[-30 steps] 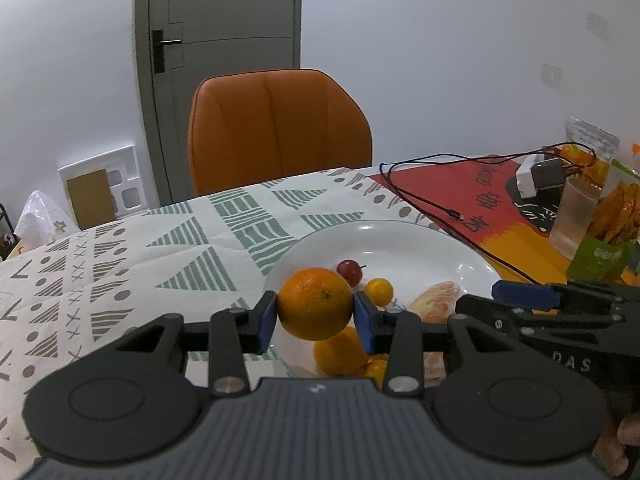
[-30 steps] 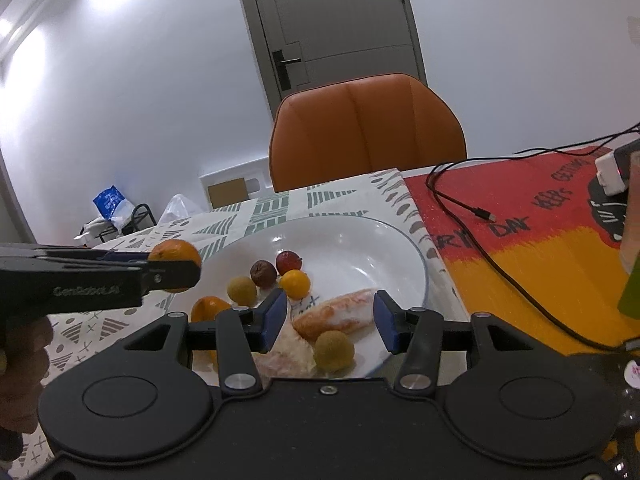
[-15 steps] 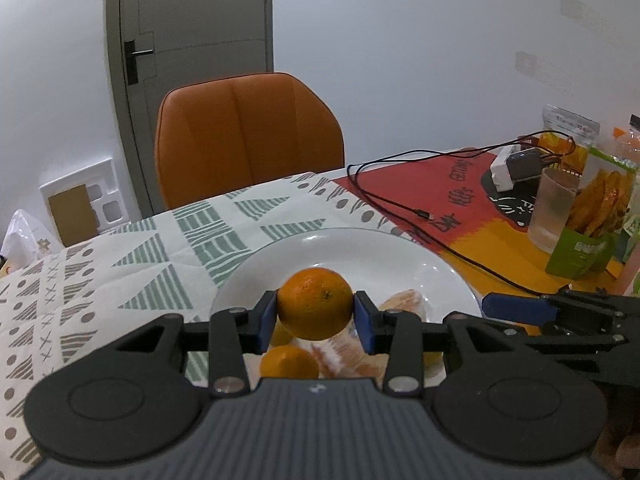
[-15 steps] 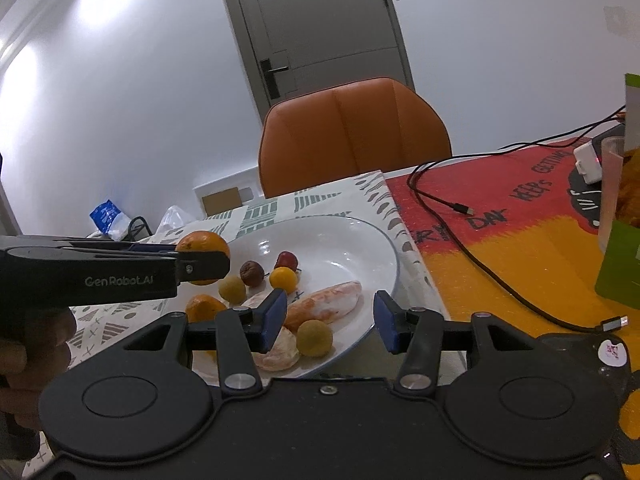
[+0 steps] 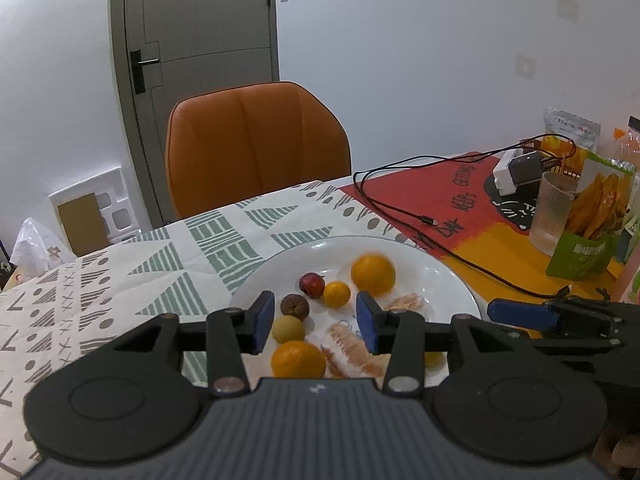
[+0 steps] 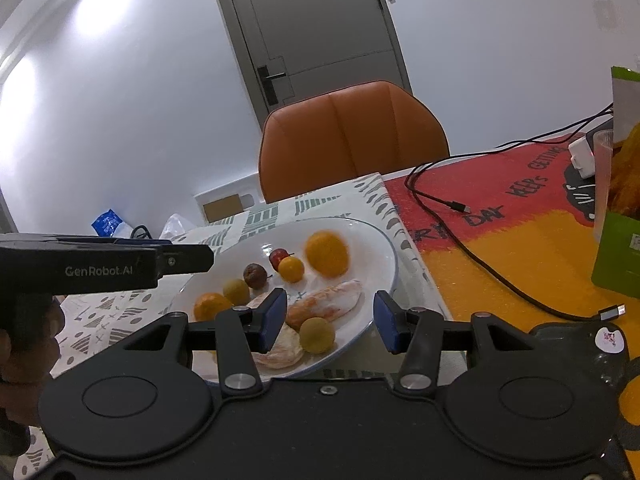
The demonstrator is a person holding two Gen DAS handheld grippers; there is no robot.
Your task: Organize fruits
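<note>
On the white plate (image 5: 448,276) sits a blurry orange (image 5: 373,273); both hand-held grippers, left (image 5: 316,322) and right (image 6: 330,320), are spread apart, empty.

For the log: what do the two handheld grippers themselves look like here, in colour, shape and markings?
Both are matte black plastic. The left gripper and the right gripper each have two blue-padded fingers on black linkages with silver pivot screws, two round housings behind, and a ribbed grey-black body. Seen side-on from the right wrist view, the left one reads "GenRobot.AI" in pale letters. No cables or sleeves are visible.
</note>
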